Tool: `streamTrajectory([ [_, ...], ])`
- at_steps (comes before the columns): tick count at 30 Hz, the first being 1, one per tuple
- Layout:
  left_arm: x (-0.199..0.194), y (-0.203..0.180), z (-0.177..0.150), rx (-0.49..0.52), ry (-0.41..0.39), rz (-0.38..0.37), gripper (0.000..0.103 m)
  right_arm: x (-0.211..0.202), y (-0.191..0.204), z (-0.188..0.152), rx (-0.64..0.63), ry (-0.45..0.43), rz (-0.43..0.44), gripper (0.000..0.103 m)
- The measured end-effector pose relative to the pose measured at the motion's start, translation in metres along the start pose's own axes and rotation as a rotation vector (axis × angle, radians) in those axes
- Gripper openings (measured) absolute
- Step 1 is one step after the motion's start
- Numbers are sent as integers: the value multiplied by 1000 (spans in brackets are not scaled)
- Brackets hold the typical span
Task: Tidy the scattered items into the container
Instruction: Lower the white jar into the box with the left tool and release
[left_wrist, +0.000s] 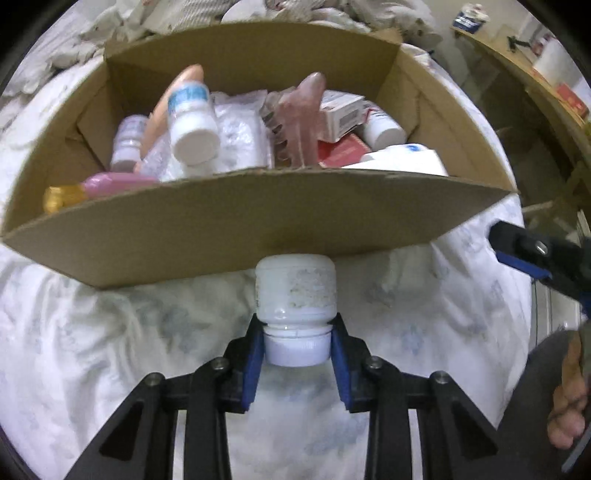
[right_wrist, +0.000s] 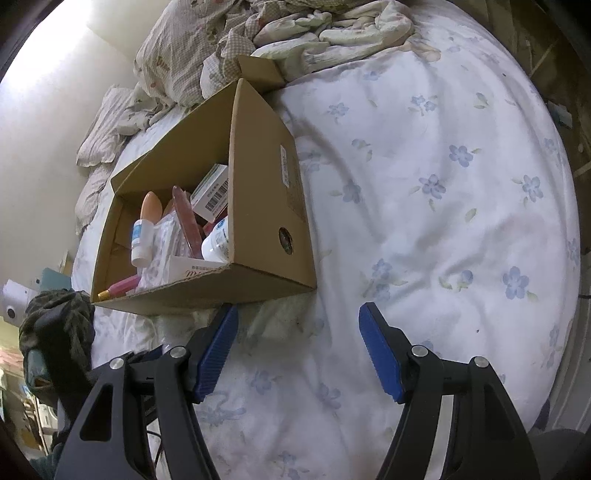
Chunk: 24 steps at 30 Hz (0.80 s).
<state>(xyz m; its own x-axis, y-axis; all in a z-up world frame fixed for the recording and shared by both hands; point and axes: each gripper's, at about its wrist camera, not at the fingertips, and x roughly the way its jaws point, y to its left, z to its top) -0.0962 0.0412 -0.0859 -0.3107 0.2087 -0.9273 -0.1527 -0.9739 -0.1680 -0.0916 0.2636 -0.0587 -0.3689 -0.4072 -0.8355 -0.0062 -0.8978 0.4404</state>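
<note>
My left gripper is shut on a white plastic bottle, gripped at its cap end, held just in front of the near wall of the open cardboard box. The box holds several items: a white bottle, a pink comb, small cartons, a pink tube with a gold cap. My right gripper is open and empty over the floral bedsheet, right of the box. Its tip also shows at the right edge of the left wrist view.
The box stands on a bed with a white, blue-flowered sheet. Crumpled blankets and pillows lie behind the box. A wooden shelf stands at the far right. Dark cloth lies at the bed's left edge.
</note>
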Motion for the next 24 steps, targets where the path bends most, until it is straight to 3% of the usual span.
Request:
streamTrajectory([
  [6, -59, -12, -9, 69, -116, -29, 34, 1, -4, 1, 34, 7, 19, 72],
  [11, -90, -17, 19, 70, -238, 4, 34, 1, -5, -1, 54, 15, 36, 72],
  [18, -70, 13, 71, -67, -218, 39, 34, -5, -9, 0, 74, -3, 48, 72],
  [24, -41, 26, 81, -109, -183, 130, 34, -18, 5, 0, 4, -69, 56, 72],
])
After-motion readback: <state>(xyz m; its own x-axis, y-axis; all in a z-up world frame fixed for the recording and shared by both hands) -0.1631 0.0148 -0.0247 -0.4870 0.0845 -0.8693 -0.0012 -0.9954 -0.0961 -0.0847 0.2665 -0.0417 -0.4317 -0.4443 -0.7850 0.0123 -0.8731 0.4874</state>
